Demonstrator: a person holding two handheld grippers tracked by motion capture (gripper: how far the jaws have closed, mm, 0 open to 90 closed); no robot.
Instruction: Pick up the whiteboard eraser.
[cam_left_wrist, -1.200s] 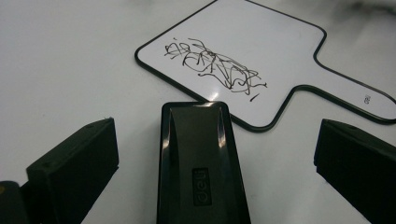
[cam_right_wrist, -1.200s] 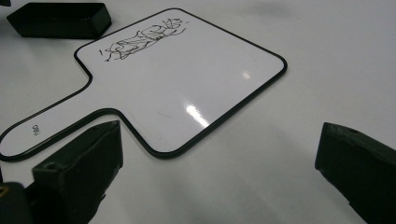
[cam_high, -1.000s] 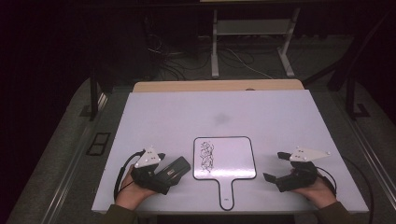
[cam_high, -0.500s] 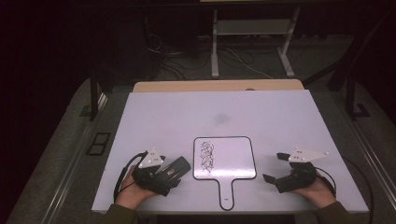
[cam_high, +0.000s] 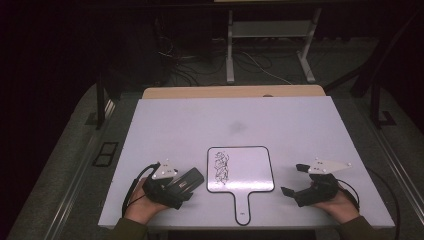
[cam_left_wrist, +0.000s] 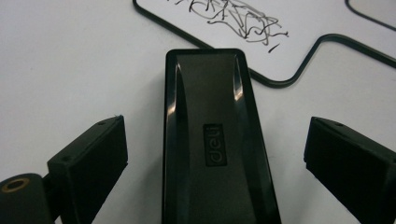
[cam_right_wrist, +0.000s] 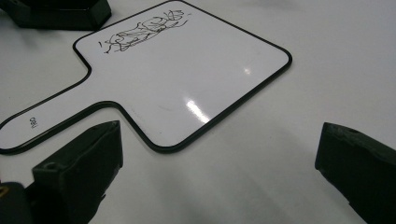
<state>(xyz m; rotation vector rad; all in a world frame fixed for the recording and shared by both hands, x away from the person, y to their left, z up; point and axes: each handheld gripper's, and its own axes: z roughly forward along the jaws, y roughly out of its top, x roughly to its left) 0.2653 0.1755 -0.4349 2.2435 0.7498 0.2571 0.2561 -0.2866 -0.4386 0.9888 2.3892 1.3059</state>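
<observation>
High view first: the white counter (cam_high: 200, 130) carries a small paddle-shaped whiteboard (cam_high: 245, 170) near its front edge, its handle toward the person and a black scribble (cam_high: 220, 168) on the left part of its face. Just left of the board lies a black eraser (cam_high: 187, 179), its far end close to the board's edge; I cannot tell whether they touch. The left gripper (cam_high: 186, 186) straddles that eraser. In the left gripper view the eraser (cam_left_wrist: 212, 140) lies lengthwise between the jaws, with bare counter showing on both sides; the jaws have just been closing a little but do not press on it. The right gripper (cam_high: 294, 179) rests right of the board, jaws spread wide with nothing between them.
</observation>
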